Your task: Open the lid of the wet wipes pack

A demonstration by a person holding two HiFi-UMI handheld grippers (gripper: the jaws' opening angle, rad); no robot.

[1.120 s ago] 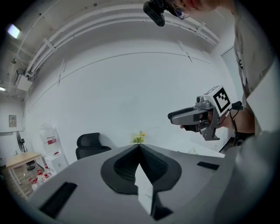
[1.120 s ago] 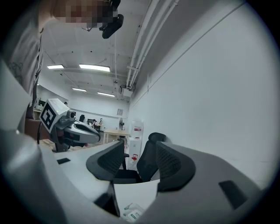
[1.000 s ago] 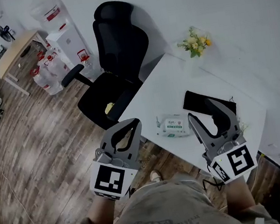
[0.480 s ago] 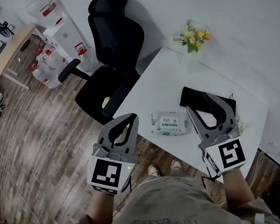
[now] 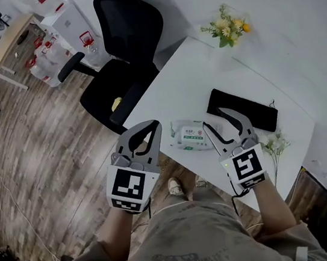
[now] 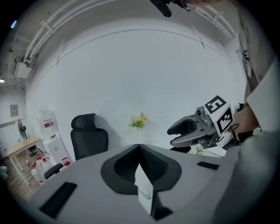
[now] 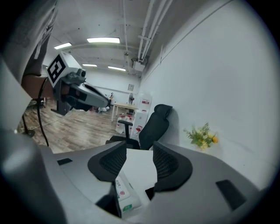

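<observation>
The wet wipes pack (image 5: 190, 135) lies flat near the front edge of the white table (image 5: 193, 86), white with a green label, its lid down. My left gripper (image 5: 152, 125) hangs at the table's edge just left of the pack, shut with nothing in it. My right gripper (image 5: 213, 118) is just right of the pack, open, its jaws closing. Nothing is pressed between them. In the right gripper view the pack (image 7: 124, 195) shows low, by the left jaw. In the left gripper view a sliver of the pack (image 6: 145, 193) shows below the closed tips.
A black flat pad (image 5: 242, 109) lies behind my right gripper. A small bunch of yellow flowers (image 5: 228, 28) stands at the table's far end, and a pale sprig (image 5: 273, 144) lies at the right. A black office chair (image 5: 122, 60) stands left of the table.
Both grippers have come down and closer to the pack. The right gripper moved left toward it and its jaws have narrowed a little.
</observation>
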